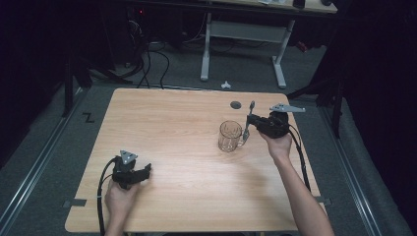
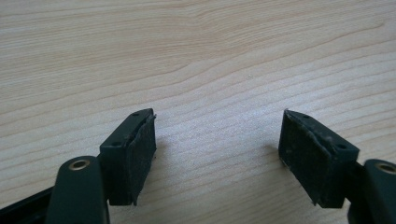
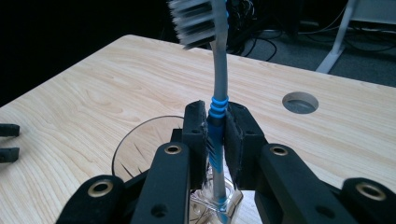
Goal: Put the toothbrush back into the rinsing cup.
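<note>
table evenly lit | surroundings dark | toothbrush bristles (image 3: 198,23) blurred

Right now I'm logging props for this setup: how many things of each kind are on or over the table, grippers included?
Grippers: 2, left gripper and right gripper
Glass mug: 1
Toothbrush: 1
Total: 4

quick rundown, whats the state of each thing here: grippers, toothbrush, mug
right hand-held gripper: shut on the toothbrush handle
left hand-held gripper: open, nothing between its jaws, low over the table
toothbrush: held about upright, bristles on top, lower end by the mug
glass mug: upright on the table, empty
</note>
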The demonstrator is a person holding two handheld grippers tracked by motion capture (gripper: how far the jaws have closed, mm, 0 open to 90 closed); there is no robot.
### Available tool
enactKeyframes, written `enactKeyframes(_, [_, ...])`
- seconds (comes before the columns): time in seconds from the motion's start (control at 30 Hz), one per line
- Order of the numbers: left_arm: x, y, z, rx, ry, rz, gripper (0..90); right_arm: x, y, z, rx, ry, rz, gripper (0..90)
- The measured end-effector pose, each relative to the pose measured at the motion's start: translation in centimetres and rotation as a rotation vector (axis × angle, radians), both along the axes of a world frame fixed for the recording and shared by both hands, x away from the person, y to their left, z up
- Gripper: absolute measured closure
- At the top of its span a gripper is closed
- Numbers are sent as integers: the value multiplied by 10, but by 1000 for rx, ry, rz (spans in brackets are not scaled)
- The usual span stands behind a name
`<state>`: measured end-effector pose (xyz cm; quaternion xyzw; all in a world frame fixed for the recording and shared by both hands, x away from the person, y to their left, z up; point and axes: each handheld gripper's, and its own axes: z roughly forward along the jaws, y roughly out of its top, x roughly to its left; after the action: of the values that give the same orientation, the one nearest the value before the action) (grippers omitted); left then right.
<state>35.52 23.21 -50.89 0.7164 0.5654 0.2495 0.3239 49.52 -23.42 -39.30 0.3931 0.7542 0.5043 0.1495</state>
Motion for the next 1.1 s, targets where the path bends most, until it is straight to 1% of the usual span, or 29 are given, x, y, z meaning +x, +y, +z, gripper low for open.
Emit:
enactKeyframes(0.33, [0, 0, 0, 0, 0, 0, 279, 1, 0, -6, 0, 9, -3, 791])
enactKeyframes(0.57, [0, 0, 0, 0, 0, 0, 279, 1, 6, -10, -32, 4, 6, 791])
enactKeyframes(0.9, [0, 0, 0, 0, 0, 0, 279, 3, 12, -17, -51, 22, 12, 791])
enactKeyframes(1.1, [0, 0, 0, -1, 0, 0, 280, 5, 12, -20, -60, 31, 8, 790])
